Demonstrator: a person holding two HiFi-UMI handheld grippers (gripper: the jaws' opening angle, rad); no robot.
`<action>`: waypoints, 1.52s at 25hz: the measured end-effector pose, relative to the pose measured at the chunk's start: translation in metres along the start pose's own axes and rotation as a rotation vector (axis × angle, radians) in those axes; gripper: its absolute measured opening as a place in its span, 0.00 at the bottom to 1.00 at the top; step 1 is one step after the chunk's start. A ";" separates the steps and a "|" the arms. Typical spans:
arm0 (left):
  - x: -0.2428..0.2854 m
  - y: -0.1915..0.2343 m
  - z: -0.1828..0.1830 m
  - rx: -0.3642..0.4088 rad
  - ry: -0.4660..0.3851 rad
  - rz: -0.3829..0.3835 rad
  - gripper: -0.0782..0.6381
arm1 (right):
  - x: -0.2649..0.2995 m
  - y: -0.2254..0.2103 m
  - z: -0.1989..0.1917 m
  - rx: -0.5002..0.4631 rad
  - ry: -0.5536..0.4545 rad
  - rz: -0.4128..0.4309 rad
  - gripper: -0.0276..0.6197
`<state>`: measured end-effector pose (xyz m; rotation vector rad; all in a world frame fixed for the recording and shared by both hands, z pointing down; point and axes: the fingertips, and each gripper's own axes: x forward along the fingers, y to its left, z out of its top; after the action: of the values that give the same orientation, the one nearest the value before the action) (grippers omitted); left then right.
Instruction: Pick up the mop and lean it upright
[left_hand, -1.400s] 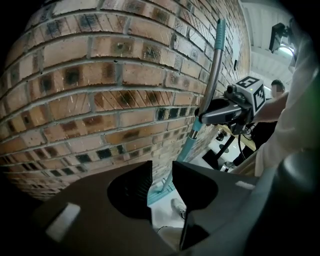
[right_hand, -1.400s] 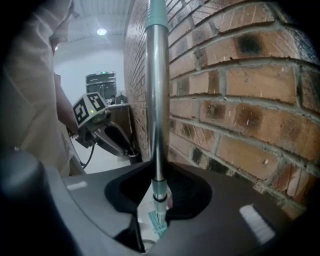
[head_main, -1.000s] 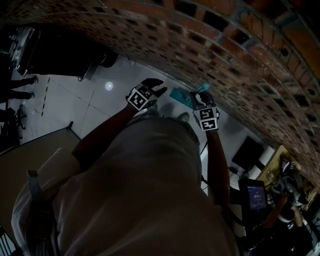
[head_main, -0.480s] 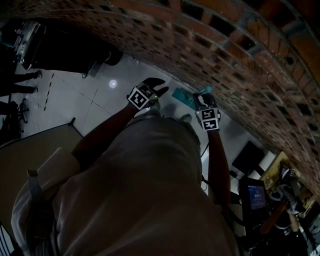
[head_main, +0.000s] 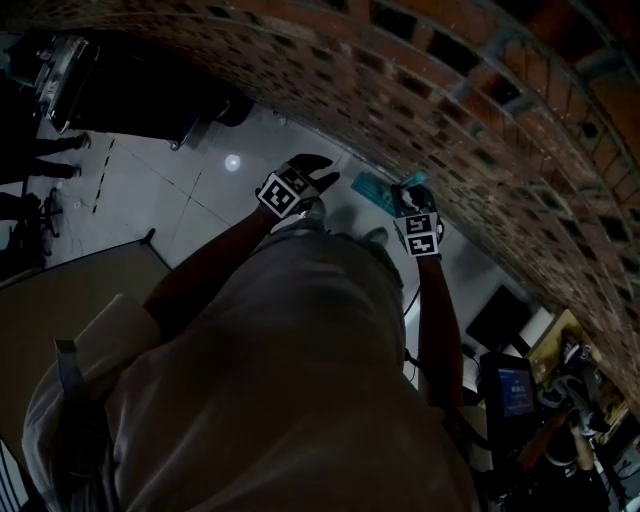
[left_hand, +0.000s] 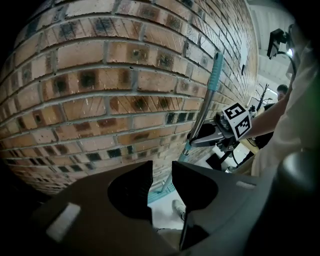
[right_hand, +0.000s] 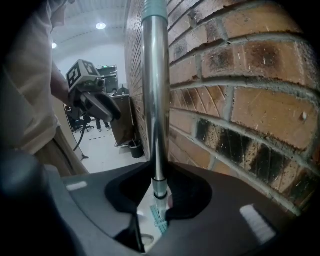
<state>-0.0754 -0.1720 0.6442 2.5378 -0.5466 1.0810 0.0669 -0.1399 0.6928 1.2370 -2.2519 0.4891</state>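
The mop stands upright against the brick wall (left_hand: 100, 90). Its steel pole (right_hand: 154, 100) rises between my right gripper's (right_hand: 156, 192) jaws, which are shut on it. The teal grip (left_hand: 215, 70) tops the pole, and the teal mop head (right_hand: 159, 218) lies on the floor below. In the head view the right gripper (head_main: 410, 195) sits at the wall beside the mop head (head_main: 372, 190). My left gripper (left_hand: 161, 180) is held apart to the left of the pole, open, with nothing between its jaws. It also shows in the head view (head_main: 318, 180).
The brick wall (head_main: 450, 100) curves across the top and right. The person's body fills the middle of the head view, one shoe (left_hand: 178, 207) on the pale floor (head_main: 200, 190). A dark cabinet (head_main: 150, 100) is far left, a lit screen (head_main: 513, 390) lower right, a bucket (right_hand: 135, 148) by the wall.
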 end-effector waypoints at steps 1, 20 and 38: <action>0.000 0.000 0.000 0.000 0.001 0.001 0.31 | 0.001 -0.001 -0.002 0.001 0.002 0.000 0.20; 0.001 0.006 -0.004 0.007 0.030 0.015 0.30 | 0.019 -0.016 -0.034 0.016 0.063 -0.001 0.20; 0.003 0.002 -0.002 0.044 0.059 0.015 0.29 | 0.031 -0.031 -0.062 0.032 0.120 -0.009 0.20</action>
<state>-0.0754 -0.1733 0.6480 2.5342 -0.5329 1.1824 0.0961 -0.1433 0.7635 1.2009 -2.1451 0.5816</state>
